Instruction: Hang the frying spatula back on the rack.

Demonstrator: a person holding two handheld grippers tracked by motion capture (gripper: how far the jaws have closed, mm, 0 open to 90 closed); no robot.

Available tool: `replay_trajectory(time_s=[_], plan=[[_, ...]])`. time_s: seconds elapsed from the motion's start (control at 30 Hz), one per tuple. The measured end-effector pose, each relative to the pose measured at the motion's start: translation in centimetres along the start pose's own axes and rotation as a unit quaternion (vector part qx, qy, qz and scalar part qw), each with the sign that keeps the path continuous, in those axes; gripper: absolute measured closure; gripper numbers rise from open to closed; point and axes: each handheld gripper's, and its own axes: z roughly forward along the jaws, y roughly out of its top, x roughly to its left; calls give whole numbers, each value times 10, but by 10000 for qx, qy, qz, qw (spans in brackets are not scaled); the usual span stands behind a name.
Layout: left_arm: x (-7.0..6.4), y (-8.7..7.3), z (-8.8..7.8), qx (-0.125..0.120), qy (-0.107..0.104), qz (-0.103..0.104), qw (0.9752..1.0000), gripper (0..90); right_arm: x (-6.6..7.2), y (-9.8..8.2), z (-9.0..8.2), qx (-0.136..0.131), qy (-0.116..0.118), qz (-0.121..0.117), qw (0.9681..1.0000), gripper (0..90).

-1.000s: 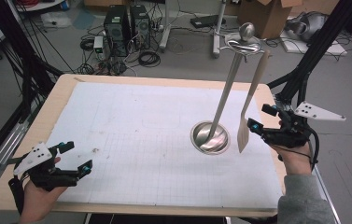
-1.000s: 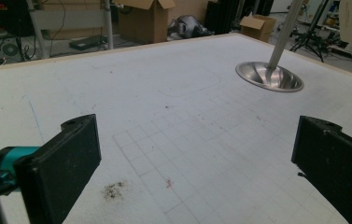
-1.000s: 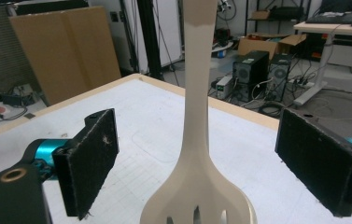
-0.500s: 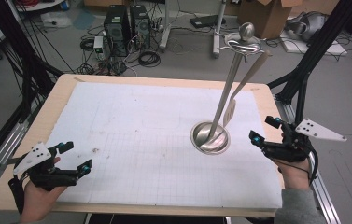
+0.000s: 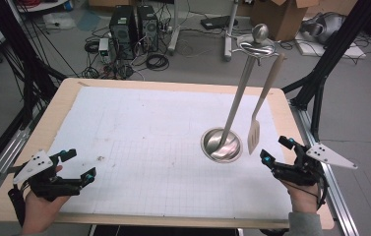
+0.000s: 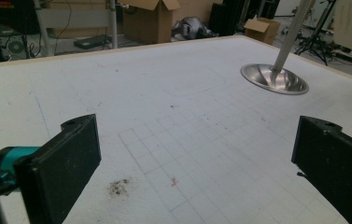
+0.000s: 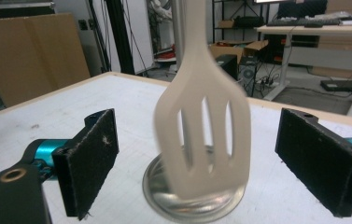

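Right gripper view puts the cream slotted spatula (image 7: 201, 126) squarely between my two black jaws, blurred, which I read as it swinging on its hook. My right gripper (image 5: 284, 152) has its jaws wide apart and holds nothing; in the high view it sits at the near right of the table (image 5: 70, 93), just near of the spatula's blade. The spatula hangs from the top ring of the metal stand (image 5: 232, 110), whose round base (image 5: 221, 144) rests on the white mat (image 5: 139, 142) right of centre.

My left gripper (image 5: 77, 164) rests at the near left corner, jaws also spread and empty, well apart from the stand.

Risks as I judge them: if I close on the blade while it sways, the pads could catch one edge and twist it off the hook, or miss altogether. Pushing forward could knock the blade against the stand's pole. The stand looks tall over a small base, so a sideways pull on the spatula might tip it. I cannot tell how deep the hook holds the handle.
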Motion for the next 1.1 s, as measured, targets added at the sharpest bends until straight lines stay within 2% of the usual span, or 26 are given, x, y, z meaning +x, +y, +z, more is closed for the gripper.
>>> replay_trajectory(time_s=[0.23, 0.53, 0.73, 0.87, 1.1], plan=[[0, 0, 0, -36, 0, -33, 10000, 18, 5, -12, -7, -21, -228, -64, 9997, 121], [1, 0, -1, -60, -8, -67, 10000, 18, 8, -22, -13, -112, -245, -16, 9996, 120], [2, -1, 0, -37, -28, -79, 10000, 18, 9, -34, -15, -230, -366, 12, 9991, 121], [2, -2, 1, -19, -48, -89, 9999, 18, 8, -43, -18, -344, -335, 59, 9988, 120], [3, -3, 2, -53, -82, -171, 9998, 18, 7, -54, -20, -366, -249, 107, 9990, 121]])
